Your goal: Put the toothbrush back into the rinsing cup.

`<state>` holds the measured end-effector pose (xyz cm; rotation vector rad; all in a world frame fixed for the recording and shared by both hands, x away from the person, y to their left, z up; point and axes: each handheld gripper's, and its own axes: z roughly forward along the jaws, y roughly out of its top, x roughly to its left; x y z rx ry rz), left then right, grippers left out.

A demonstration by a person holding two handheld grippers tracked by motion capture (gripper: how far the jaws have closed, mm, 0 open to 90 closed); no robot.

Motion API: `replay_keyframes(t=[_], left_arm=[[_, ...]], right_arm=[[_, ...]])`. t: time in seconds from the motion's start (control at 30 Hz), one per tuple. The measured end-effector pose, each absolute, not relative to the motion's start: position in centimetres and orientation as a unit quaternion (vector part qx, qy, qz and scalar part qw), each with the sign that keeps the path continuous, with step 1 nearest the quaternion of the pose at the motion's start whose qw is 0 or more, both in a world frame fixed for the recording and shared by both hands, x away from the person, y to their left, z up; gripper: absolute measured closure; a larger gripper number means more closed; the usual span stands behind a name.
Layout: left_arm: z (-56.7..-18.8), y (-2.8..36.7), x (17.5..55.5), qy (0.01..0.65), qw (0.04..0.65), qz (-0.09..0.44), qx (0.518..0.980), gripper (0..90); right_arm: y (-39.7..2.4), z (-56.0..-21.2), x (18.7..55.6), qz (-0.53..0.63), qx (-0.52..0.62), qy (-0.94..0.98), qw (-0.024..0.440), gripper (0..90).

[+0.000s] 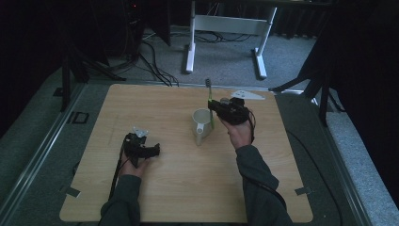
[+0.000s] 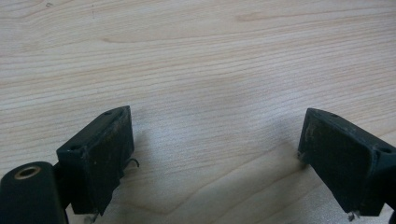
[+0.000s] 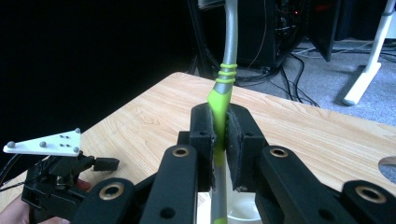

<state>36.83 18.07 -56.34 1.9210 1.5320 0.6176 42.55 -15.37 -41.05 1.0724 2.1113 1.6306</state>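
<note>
A green and grey toothbrush (image 3: 220, 100) stands upright between the jaws of my right gripper (image 3: 220, 126), which is shut on its handle. In the high view that right gripper (image 1: 214, 107) hovers at the rim of a white mug (image 1: 202, 125) near the table's middle, and the toothbrush (image 1: 209, 96) reaches down into the mug. The mug (image 3: 243, 212) shows just below the jaws in the right gripper view. My left gripper (image 1: 153, 150) rests low over the wooden table at the left, and in the left gripper view it (image 2: 212, 154) is open with bare wood between its jaws.
The wooden table (image 1: 164, 197) sits on grey carpet with its edges close on all sides. A white desk frame (image 1: 226, 28) and cables lie on the floor behind. In the right gripper view the left gripper (image 3: 56, 182) shows farther off at lower left.
</note>
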Motion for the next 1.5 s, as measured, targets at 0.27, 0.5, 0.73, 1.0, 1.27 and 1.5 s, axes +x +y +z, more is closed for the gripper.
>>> replay_keyframes(t=[0.27, 0.5, 0.73, 1.0, 1.27, 1.5], left_arm=[[-56.3, 18.1, 36.8, 0.577, 0.299, 0.233, 0.723, 10.9], [-56.3, 18.1, 36.8, 0.577, 0.3, 0.233, 0.723, 10.9], [-56.3, 18.1, 36.8, 0.577, 0.299, 0.232, 0.723, 10.9], [-56.3, 18.1, 36.8, 0.577, 0.299, 0.232, 0.724, 10.9], [-56.3, 18.1, 36.8, 0.577, 0.3, 0.232, 0.723, 10.9], [-56.3, 18.1, 36.8, 0.577, 0.3, 0.232, 0.723, 10.9]], right_arm=[[-15.1, -41.3, 42.6, 0.567, 0.369, 0.724, 0.132, 81.6], [-14.5, -41.4, 42.5, 0.571, 0.366, 0.723, 0.132, 81.5], [-14.2, -41.5, 42.5, 0.575, 0.367, 0.719, 0.136, 81.6], [-13.9, -41.6, 42.4, 0.578, 0.367, 0.716, 0.137, 81.5], [-13.4, -41.9, 42.3, 0.58, 0.362, 0.717, 0.135, 81.6], [-12.9, -42.3, 42.2, 0.584, 0.358, 0.716, 0.134, 81.6]])
